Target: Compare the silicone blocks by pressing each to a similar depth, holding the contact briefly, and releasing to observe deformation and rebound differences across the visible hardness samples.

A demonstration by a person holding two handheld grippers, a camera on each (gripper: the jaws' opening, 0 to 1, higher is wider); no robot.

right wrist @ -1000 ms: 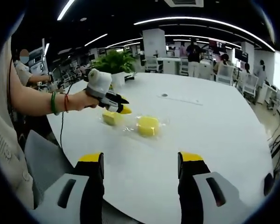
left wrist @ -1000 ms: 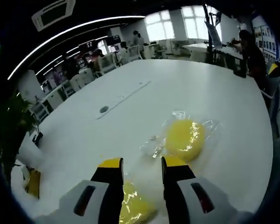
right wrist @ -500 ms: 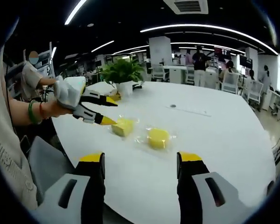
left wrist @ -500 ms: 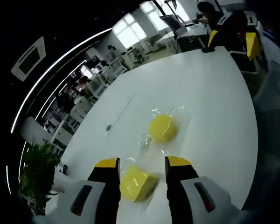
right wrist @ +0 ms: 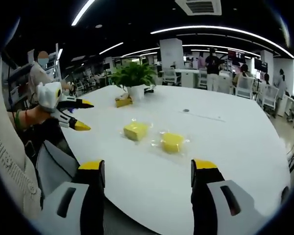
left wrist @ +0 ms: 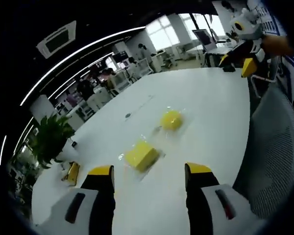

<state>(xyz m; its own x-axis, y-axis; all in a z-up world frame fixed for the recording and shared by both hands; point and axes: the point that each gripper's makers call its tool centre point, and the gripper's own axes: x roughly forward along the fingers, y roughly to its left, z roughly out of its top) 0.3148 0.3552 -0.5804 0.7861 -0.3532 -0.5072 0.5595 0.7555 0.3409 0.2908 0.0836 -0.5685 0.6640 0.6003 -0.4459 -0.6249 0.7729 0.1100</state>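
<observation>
Left gripper (left wrist: pixel 148 172): jaws wide apart, holding nothing, off the table edge, well apart from the samples.
Right gripper (right wrist: pixel 147 169): jaws spread wide, nothing between them, likewise off the near edge.
Square block (right wrist: pixel 136 130): yellow, in clear wrap, flat on white table (right wrist: pixel 225 147).
Round block (right wrist: pixel 172 142): yellow, wrapped, just beside the square one, not touching.
Step, judged: between presses; neither sample in contact.
Doing it well: approach from straight above, press one jaw tip at block centre, match depth on both, hold briefly, lift cleanly.
Risk: slippery wrap, block sliding.
</observation>
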